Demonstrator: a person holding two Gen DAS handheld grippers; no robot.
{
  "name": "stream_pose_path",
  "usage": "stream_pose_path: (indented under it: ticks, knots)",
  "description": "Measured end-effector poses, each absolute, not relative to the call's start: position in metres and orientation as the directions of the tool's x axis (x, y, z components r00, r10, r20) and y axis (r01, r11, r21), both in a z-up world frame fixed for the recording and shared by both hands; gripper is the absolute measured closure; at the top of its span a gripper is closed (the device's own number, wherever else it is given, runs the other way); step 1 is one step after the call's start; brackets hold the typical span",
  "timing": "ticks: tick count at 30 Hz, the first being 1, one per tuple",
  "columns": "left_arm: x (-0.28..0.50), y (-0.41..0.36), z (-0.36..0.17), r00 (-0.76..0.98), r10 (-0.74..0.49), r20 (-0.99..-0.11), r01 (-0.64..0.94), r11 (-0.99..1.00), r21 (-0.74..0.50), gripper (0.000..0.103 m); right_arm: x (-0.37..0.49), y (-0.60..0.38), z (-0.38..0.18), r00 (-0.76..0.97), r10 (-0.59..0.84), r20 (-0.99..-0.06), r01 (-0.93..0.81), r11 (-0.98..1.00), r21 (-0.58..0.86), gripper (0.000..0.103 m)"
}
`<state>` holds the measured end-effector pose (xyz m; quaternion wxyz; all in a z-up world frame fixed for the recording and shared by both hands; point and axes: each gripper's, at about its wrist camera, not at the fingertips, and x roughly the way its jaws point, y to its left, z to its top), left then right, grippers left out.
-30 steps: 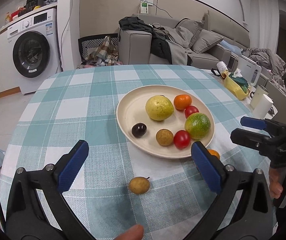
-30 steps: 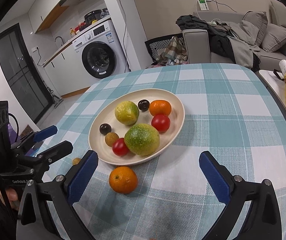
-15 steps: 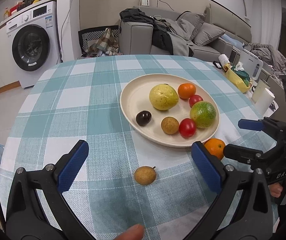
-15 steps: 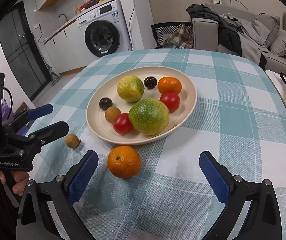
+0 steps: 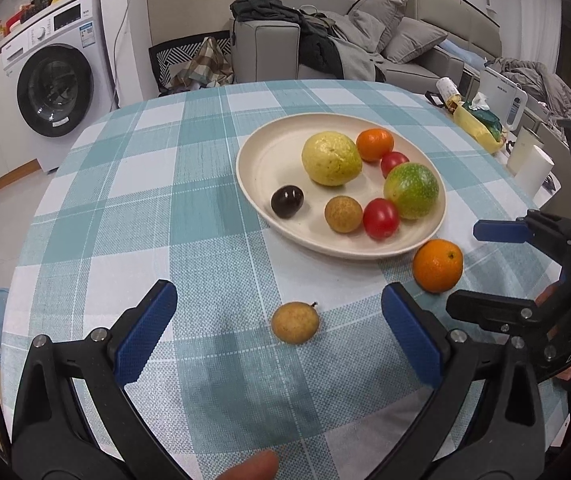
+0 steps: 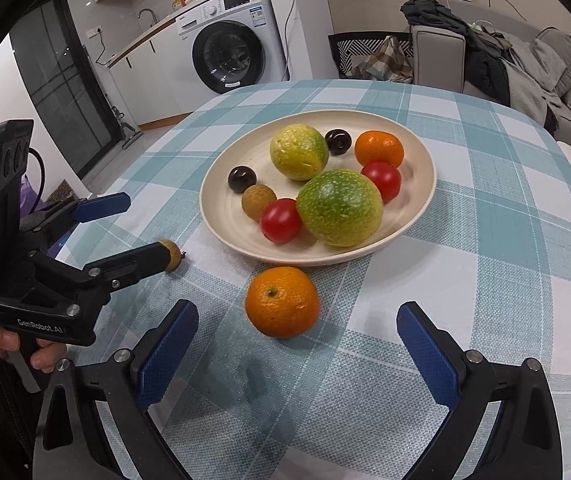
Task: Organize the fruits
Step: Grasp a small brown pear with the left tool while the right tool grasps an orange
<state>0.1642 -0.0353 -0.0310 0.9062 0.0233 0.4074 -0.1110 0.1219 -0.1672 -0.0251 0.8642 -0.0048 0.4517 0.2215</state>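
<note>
- Two fruits lie loose on the checked tablecloth (image 5: 145, 208), off the plate (image 5: 263, 160): a small tan fruit (image 5: 295, 322) with a short stem and an orange (image 6: 282, 302).
- In the left wrist view the tan fruit sits at about 6 o'clock from the plate, well clear of its rim; the orange sits at about 4 o'clock, just beside the rim.
- The left gripper (image 5: 279, 338) has its blue pads spread wide, with the tan fruit between them and touching neither.
- The right gripper (image 6: 297, 354) is likewise spread wide, empty, with the orange just ahead, between its pads and touching neither.
- In the right wrist view one black finger of the left gripper partly covers the tan fruit; whether they touch cannot be told.
- On the plate: a yellow-green fruit (image 6: 299, 152) toward 11 o'clock, a larger green one (image 6: 339, 208) toward 5 o'clock, a small orange (image 6: 379, 149) at 1 o'clock, two red tomatoes (image 6: 281, 220), a tan fruit (image 6: 257, 200) and two dark round fruits (image 6: 242, 179).
- Beyond the table stand a washing machine (image 5: 57, 80) at 10 o'clock and a grey sofa (image 5: 365, 48) heaped with clothes at 1 o'clock.
- A hand (image 6: 25, 354) grips the left gripper's handle.
</note>
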Motion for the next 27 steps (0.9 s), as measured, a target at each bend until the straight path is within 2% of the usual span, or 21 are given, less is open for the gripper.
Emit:
stream_pose_path:
  ticks: [3, 9, 15, 20, 24, 27]
  knots:
    - [0.164, -0.035, -0.034, 0.628, -0.190, -0.755, 0.227, 0.972, -0.057, 0.002, 0.121, -0.167, -0.026, 0.491, 0.384, -0.783, -0.391, 0.899, 0.196, 0.003]
    - [0.166, -0.037, -0.037, 0.613, -0.201, -0.764, 0.241, 0.969, -0.061, 0.008, 0.123, -0.166, -0.030, 0.461, 0.405, -0.790, -0.402, 0.888, 0.221, 0.020]
    - [0.164, -0.045, -0.041, 0.603, -0.205, -0.771, 0.280, 0.959, -0.036, 0.015, 0.120, -0.162, -0.031, 0.444, 0.426, -0.788, -0.424, 0.875, 0.234, 0.028]
    - [0.167, -0.047, -0.048, 0.584, -0.196, -0.788, 0.281, 0.959, -0.031, 0.025, 0.120, -0.162, -0.033, 0.438, 0.431, -0.789, -0.426, 0.872, 0.240, 0.038]
    - [0.169, -0.046, -0.051, 0.577, -0.194, -0.794, 0.279, 0.960, -0.032, 0.026, 0.120, -0.163, -0.031, 0.459, 0.424, -0.781, -0.419, 0.878, 0.230, 0.047]
    - [0.169, -0.045, -0.052, 0.575, -0.190, -0.796, 0.280, 0.960, -0.027, 0.028, 0.122, -0.166, -0.030, 0.460, 0.427, -0.779, -0.410, 0.880, 0.240, 0.047]
